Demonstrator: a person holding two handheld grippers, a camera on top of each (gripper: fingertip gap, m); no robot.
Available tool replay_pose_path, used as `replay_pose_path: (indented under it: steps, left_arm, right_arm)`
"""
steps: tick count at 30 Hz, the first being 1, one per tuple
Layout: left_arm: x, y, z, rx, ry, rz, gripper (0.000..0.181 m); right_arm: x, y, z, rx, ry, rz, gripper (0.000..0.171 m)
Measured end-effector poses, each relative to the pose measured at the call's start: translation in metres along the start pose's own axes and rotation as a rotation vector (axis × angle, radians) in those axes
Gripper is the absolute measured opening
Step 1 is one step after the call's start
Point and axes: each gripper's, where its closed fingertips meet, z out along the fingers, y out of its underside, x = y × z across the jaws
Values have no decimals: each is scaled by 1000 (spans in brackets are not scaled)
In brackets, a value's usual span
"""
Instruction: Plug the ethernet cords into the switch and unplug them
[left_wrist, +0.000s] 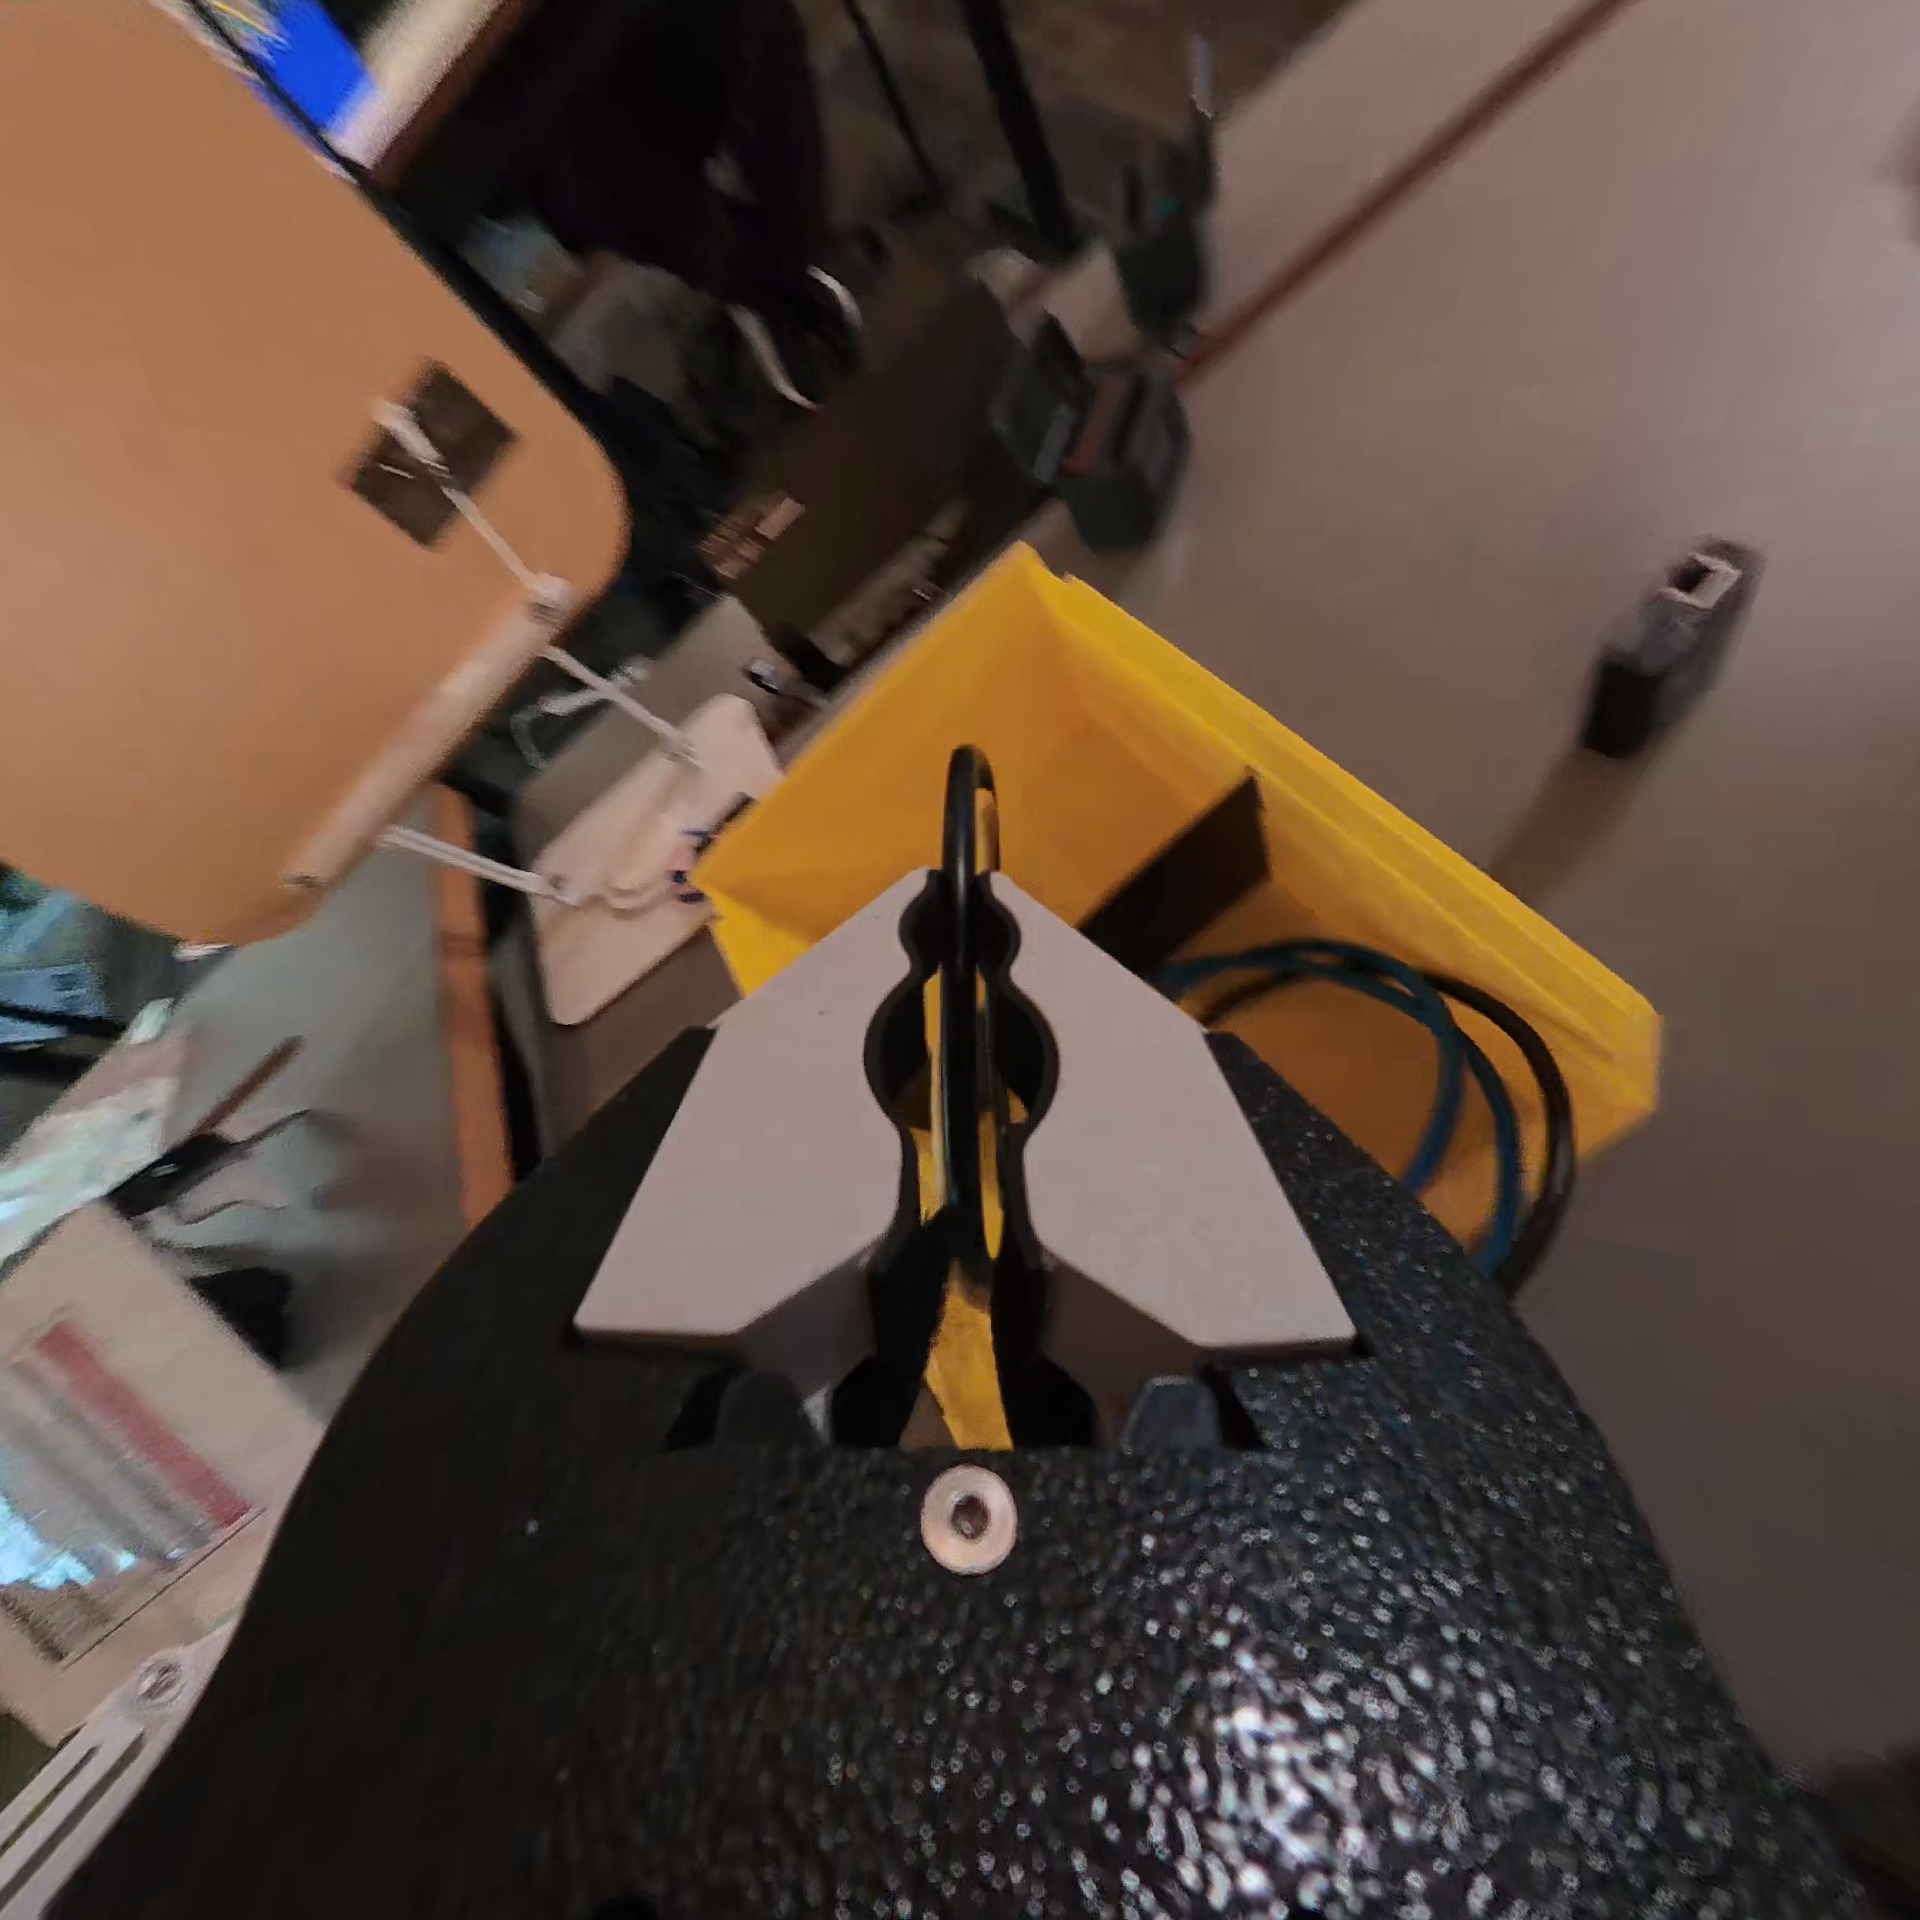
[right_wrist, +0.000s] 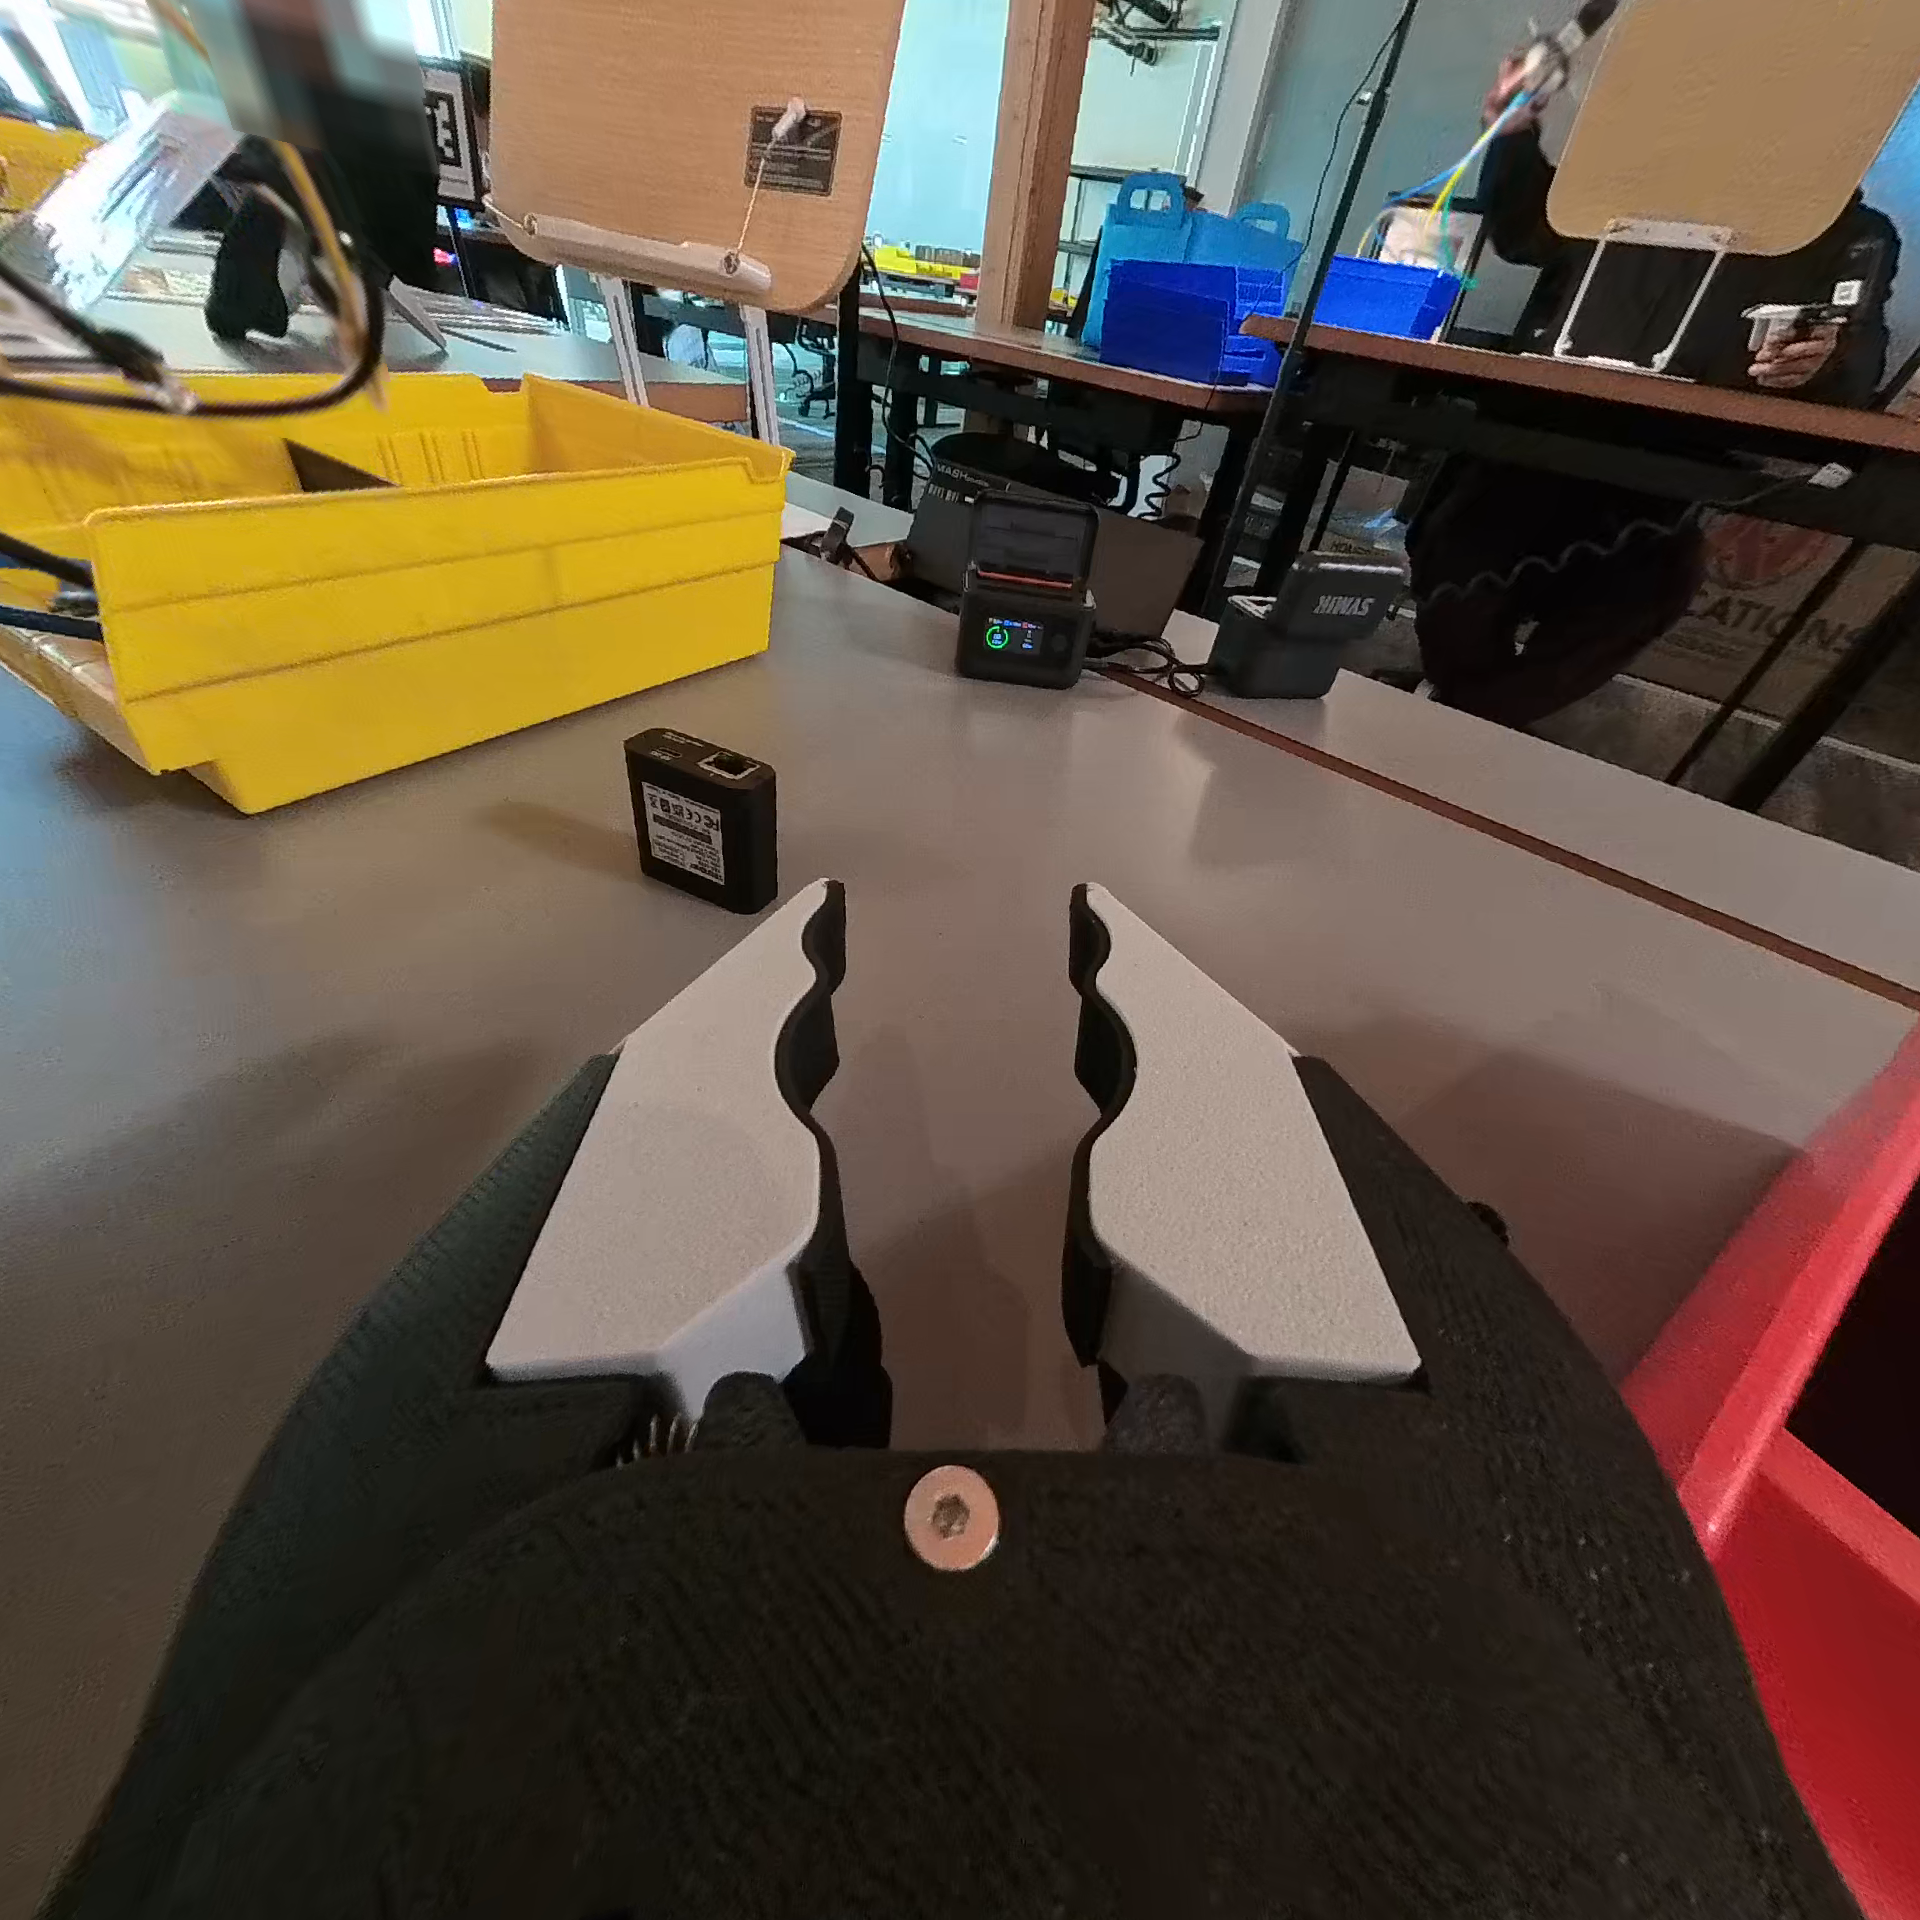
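Left gripper (left_wrist: 964, 883) pinches a black cord (left_wrist: 968, 821) above the yellow bin (left_wrist: 1299, 748); right gripper (right_wrist: 956, 904) gapes wide near the switch (right_wrist: 702, 821) on the worktop (right_wrist: 1299, 883).

The left gripper (left_wrist: 964, 894) and the right gripper (right_wrist: 956, 899) are built alike: a broad black body with a grainy, printed texture (glittering under the light in the left wrist view), one silver hex-socket screw (right_wrist: 951, 1517) set at its centre, and two pale grey wedge-shaped fingers (right_wrist: 686, 1153) whose inner faces carry black, wavy-edged pads (right_wrist: 816, 1039).
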Motion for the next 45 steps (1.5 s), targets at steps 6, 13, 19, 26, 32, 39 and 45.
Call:
replay_pose_path:
  steps: [6,13,19,26,32,39,45]
  left_arm:
    - [-34,-35,-19,199,-202,-75,3]
    - [-29,-38,-14,222,-49,-260,3]
    - [-18,-31,-9,234,70,-355,3]
    - [-37,-73,-38,396,-100,-228,4]
    - [-72,-151,-81,479,-232,-58,3]
    - [-112,-260,-140,639,-348,73,3]
    - [-126,-322,-165,728,-449,141,3]
  right_arm:
    - [-1,0,0,0,-1,-4,42]
    - [-2,-1,0,0,-7,-10,42]
    - [-3,-2,-1,2,-8,-17,42]
    - [-4,-1,0,-2,-8,-18,42]
    - [-3,0,1,-6,-6,-16,42]
    - [-3,2,1,-14,-4,-20,42]
    - [-3,1,1,-11,-4,-22,42]
